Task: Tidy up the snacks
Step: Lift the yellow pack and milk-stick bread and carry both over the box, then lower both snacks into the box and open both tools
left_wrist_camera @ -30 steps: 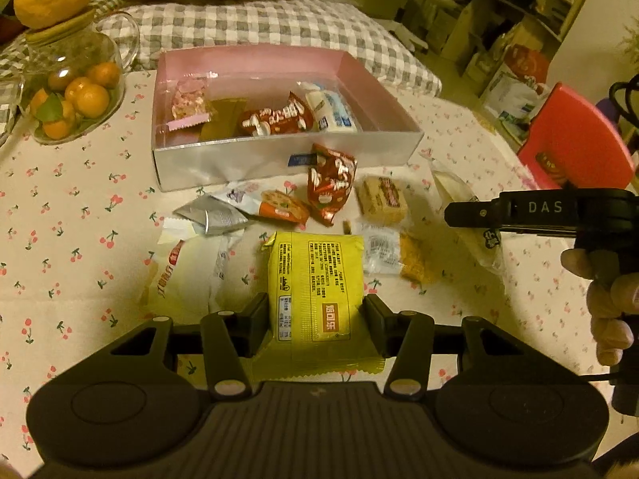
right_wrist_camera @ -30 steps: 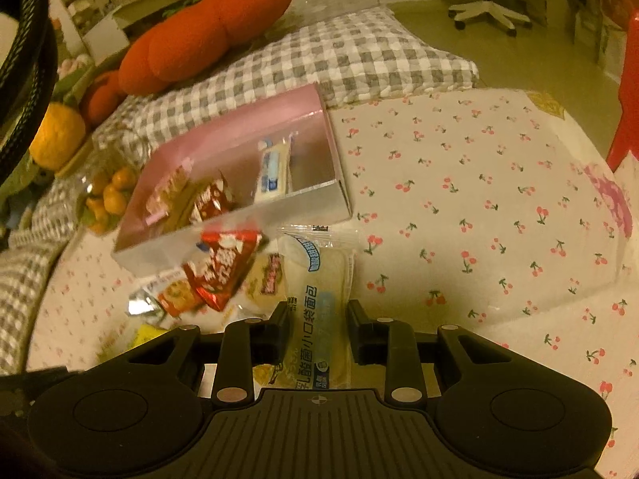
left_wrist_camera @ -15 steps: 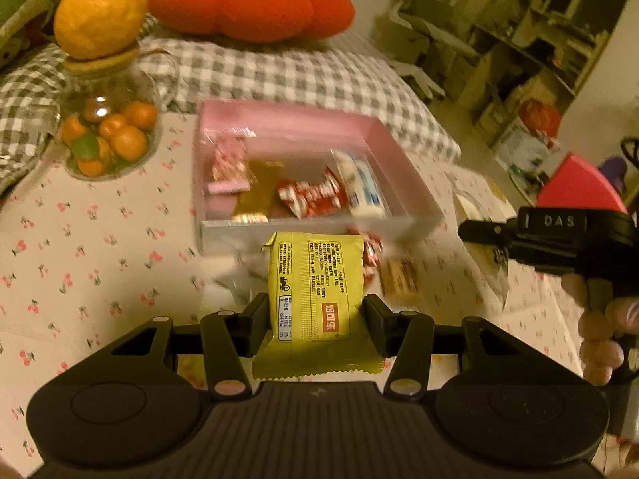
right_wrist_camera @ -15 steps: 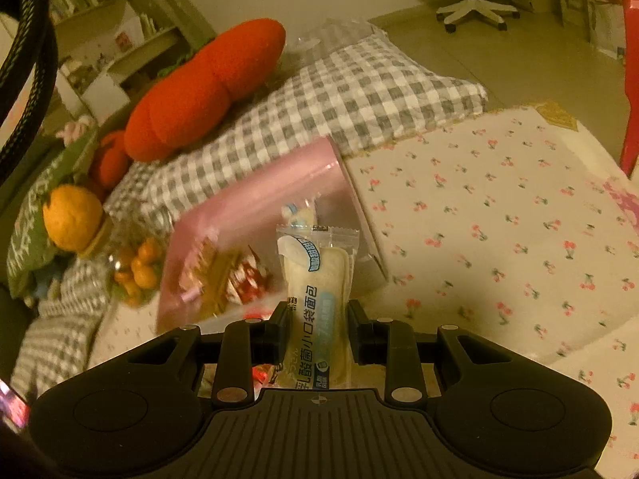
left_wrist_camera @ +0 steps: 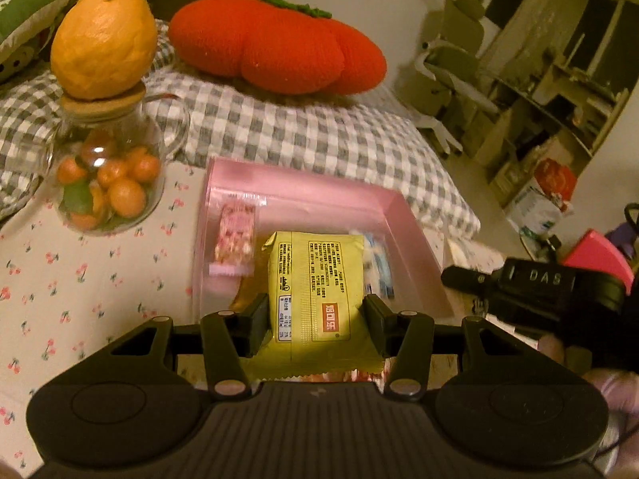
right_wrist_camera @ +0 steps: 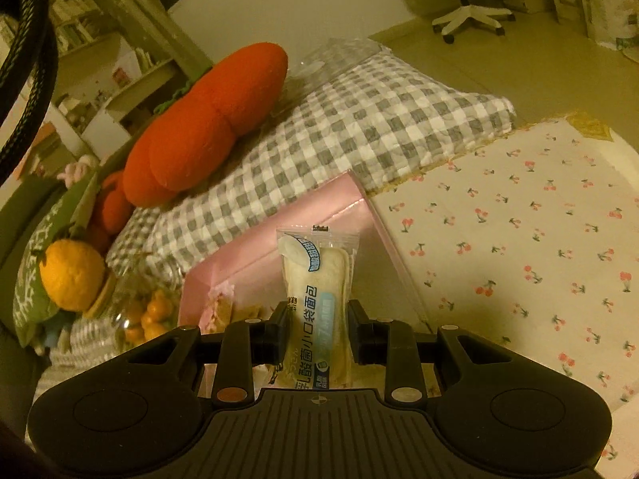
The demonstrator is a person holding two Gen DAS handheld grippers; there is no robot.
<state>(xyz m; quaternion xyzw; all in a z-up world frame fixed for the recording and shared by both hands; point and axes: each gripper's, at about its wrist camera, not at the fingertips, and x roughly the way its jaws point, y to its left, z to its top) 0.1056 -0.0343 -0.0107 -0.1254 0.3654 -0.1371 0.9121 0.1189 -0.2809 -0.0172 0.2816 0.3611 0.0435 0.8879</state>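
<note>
Both my jaws are partly closed, each pinching a snack. My left gripper (left_wrist_camera: 314,319) clamps a yellow packet (left_wrist_camera: 315,287) by its two long edges; the packet is flat, glossy, printed with dark text and a small red label, its crimped end toward me. It hangs over the near part of the pink box (left_wrist_camera: 415,231), a shallow open tray on the cherry-print tablecloth (left_wrist_camera: 80,279). Inside the box I see a pink-wrapped sweet (left_wrist_camera: 235,235) at the left and a blue-and-white packet (left_wrist_camera: 379,267) at the right, partly hidden by the yellow one. A glass jar of small oranges (left_wrist_camera: 108,183) stands left of the box.

My right gripper (right_wrist_camera: 318,327) holds a clear bread pouch (right_wrist_camera: 317,279) upright by its lower half; it is pale and soft-looking, with blue lettering. It sits above the box's near right corner.

I judge this the carrying step, both snacks nearly at the box. Next I would need to lower each one into a free spot and loosen my hold, keeping the two packets clear of each other.
</note>
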